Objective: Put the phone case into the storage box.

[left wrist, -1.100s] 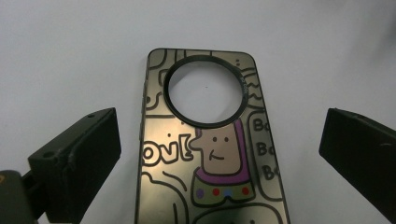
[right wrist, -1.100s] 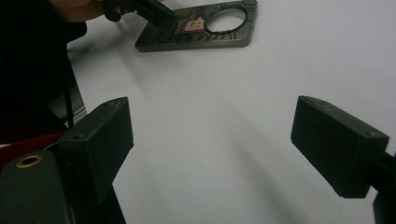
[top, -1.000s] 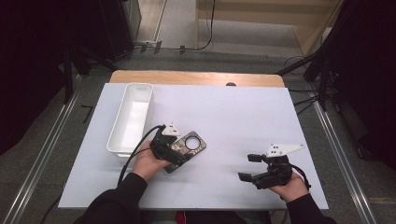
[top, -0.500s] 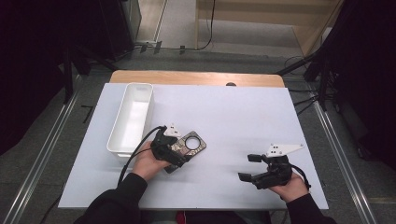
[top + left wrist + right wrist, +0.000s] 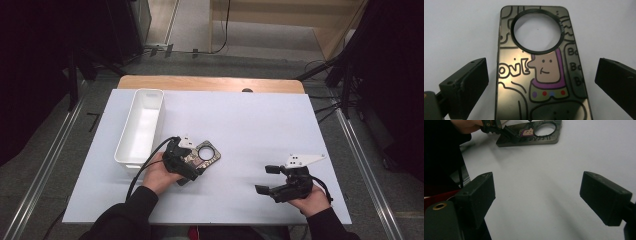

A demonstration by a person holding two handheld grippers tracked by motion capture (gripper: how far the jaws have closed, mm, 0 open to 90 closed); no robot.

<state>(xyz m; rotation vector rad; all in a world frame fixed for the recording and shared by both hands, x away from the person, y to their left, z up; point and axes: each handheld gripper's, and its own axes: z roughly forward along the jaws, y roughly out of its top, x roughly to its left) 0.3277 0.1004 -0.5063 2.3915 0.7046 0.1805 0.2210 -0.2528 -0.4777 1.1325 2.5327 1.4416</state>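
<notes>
A dark phone case (image 5: 207,153) with cartoon drawings and a round camera hole lies flat on the white table (image 5: 260,120), left of centre. My left gripper (image 5: 192,164) is open at the case's near end. In the left gripper view its jaws stand wide apart on either side of the case (image 5: 541,75), touching nothing. My right gripper (image 5: 267,179) hovers open and empty near the front right, jaws pointing left. In the right gripper view the case (image 5: 534,131) and the left gripper (image 5: 506,131) lie far ahead.
A long white tray (image 5: 141,125) stands to the left of the case, running front to back. A wooden strip (image 5: 210,83) borders the table's far edge. Cables trail from both grippers toward the front edge.
</notes>
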